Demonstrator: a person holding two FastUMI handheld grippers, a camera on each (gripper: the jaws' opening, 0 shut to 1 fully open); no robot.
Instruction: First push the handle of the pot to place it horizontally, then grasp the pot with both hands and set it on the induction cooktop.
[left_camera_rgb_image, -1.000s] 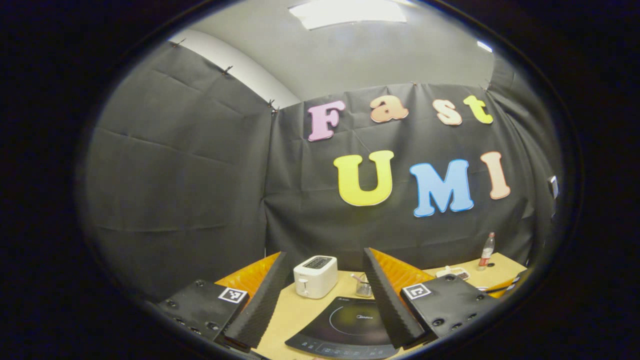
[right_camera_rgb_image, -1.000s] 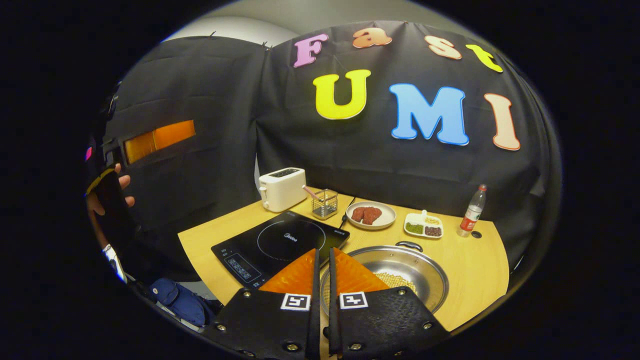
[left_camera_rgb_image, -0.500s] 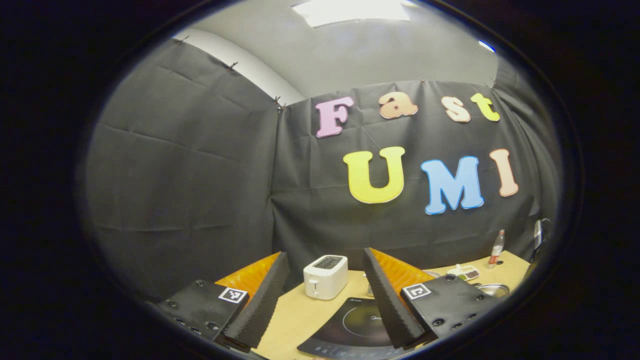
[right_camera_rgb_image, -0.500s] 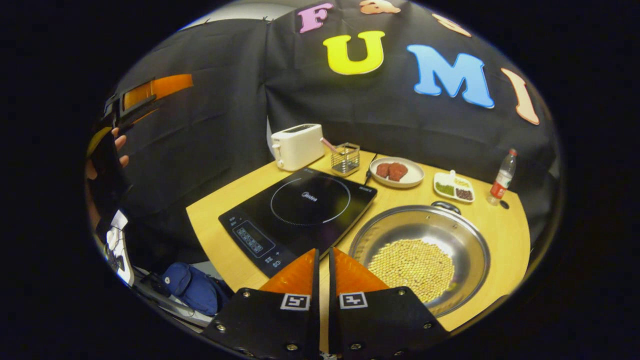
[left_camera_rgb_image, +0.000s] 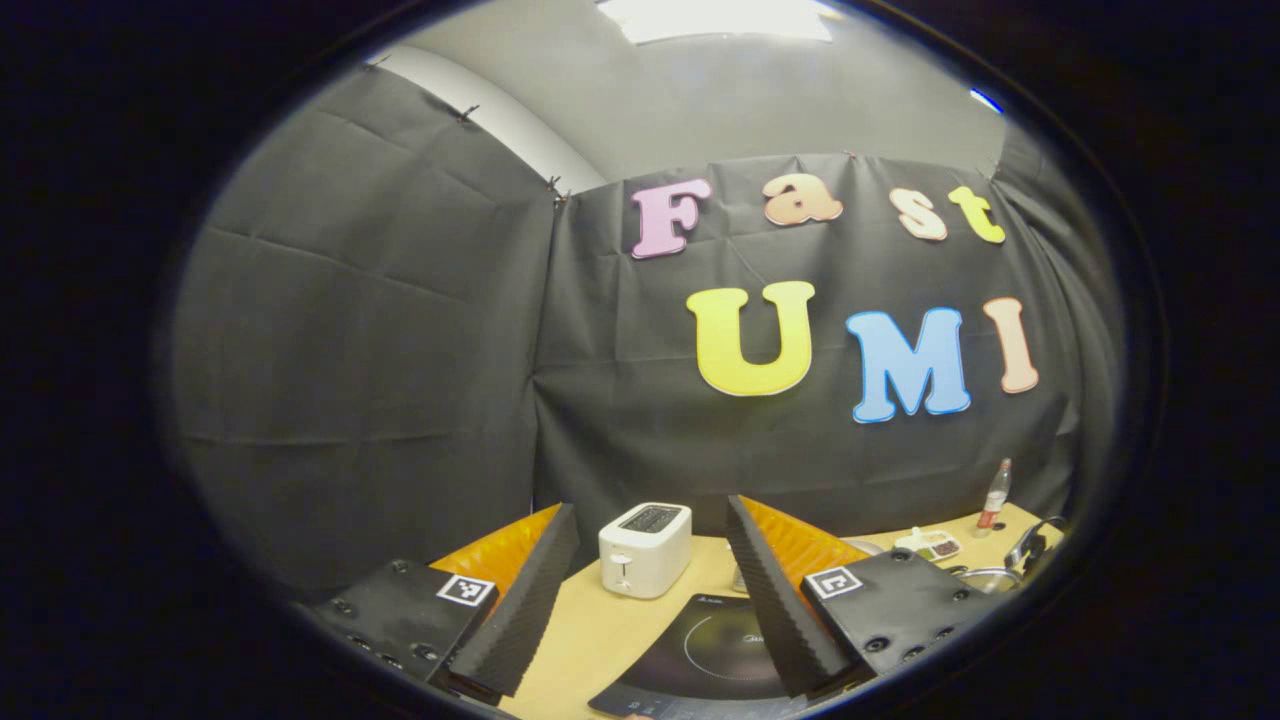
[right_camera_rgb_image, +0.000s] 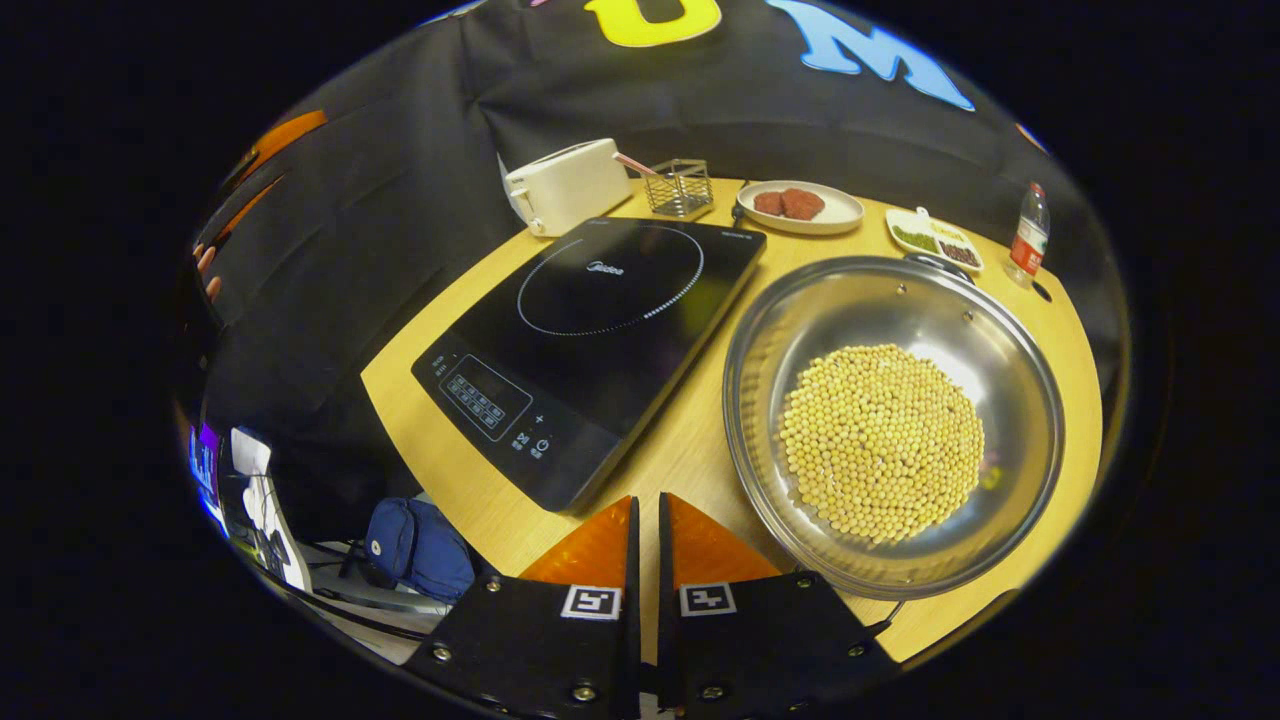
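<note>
A wide steel pot (right_camera_rgb_image: 770, 340) holding yellow beans stands on the wooden table (right_camera_rgb_image: 690, 450), to the right of the black induction cooktop (right_camera_rgb_image: 600, 330). One dark pot handle (right_camera_rgb_image: 935, 262) sits at the far rim. My right gripper (right_camera_rgb_image: 645, 500) is shut and empty, above the table's front edge between cooktop and pot, close to the pot's near-left rim without touching it. My left gripper (left_camera_rgb_image: 650, 505) is open and empty, held high and left of the table; past its fingers I see the cooktop (left_camera_rgb_image: 710, 650) and a sliver of the pot's rim (left_camera_rgb_image: 985, 578).
At the table's back stand a white toaster (right_camera_rgb_image: 568, 185), a wire basket (right_camera_rgb_image: 678, 187), a plate (right_camera_rgb_image: 840, 215) with meat, a small dish (right_camera_rgb_image: 935, 238) and a bottle (right_camera_rgb_image: 1028, 232). A blue bag (right_camera_rgb_image: 420, 545) lies on the floor by the table's left side.
My right gripper, still shut, has tipped down and moved in over the table's front edge, so cooktop and pot loom larger. My left gripper has shifted slightly and stays open.
</note>
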